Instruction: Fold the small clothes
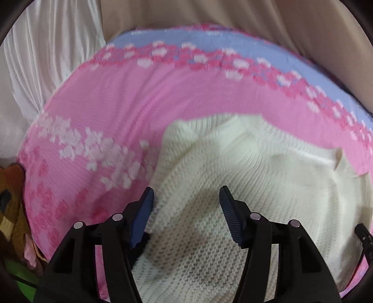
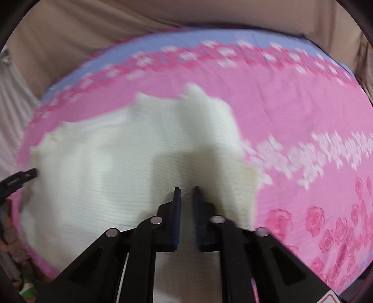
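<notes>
Bedspread [image 1: 144,98], pink with white blossom bands and darker pink roses, covers the whole work surface; a lilac strip [image 1: 209,42] edged in pink-and-white flowers runs along its far side, toward 12 o'clock. Beyond that edge hangs a beige curtain [image 1: 233,14]. White pleated fabric [image 1: 42,58] fills the 10 o'clock corner of the left wrist view. At 8 o'clock, off the bed's edge, lie brown and green items too blurred to identify.

Sweater [image 1: 233,167], cream knit, lies spread on the bedspread, occupying the centre to 4 o'clock of the left wrist view and the centre to 8 o'clock of the right wrist view.

Left gripper [image 1: 186,193] hovers over the sweater's near part, fingers wide apart and holding nothing.

Right gripper [image 2: 186,188] has its fingers drawn close with only a narrow gap; cream fabric shows between and below them, so they appear to pinch the sweater. Motion blur softens this view.
</notes>
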Demonstrator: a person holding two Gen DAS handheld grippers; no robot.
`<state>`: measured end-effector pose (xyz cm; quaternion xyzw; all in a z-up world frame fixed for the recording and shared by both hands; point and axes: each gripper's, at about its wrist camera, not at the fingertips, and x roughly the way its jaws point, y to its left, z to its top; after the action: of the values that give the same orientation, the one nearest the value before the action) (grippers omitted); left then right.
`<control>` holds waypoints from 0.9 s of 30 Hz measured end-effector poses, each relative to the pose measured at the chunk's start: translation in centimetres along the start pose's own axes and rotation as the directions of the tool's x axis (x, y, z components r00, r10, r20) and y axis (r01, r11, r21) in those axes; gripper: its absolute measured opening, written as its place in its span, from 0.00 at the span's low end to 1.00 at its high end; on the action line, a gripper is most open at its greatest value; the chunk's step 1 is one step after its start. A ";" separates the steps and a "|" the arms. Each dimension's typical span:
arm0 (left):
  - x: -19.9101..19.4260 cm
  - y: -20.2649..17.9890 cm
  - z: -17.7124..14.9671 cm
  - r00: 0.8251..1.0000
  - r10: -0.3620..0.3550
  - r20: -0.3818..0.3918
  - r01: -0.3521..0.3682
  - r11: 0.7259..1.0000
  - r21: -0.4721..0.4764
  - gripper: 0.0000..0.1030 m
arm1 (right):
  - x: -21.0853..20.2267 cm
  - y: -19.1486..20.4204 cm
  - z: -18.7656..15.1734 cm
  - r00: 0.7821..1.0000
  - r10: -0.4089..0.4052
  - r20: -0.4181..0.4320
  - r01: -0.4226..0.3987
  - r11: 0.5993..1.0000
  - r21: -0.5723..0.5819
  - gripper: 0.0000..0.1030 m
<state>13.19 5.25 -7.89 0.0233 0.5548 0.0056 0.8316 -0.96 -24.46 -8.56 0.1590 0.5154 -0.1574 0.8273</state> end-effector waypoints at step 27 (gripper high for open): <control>-4.0 -1.4 -2.9 0.999 0.042 0.031 -0.043 0.998 0.038 0.55 | -2.7 6.3 -1.9 0.981 0.195 -0.011 -0.195 0.972 -0.130 0.09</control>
<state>8.97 3.80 -5.35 0.0514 0.5418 0.0121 0.8389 -0.94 -17.76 -6.32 0.1544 0.5058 -0.0415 0.8477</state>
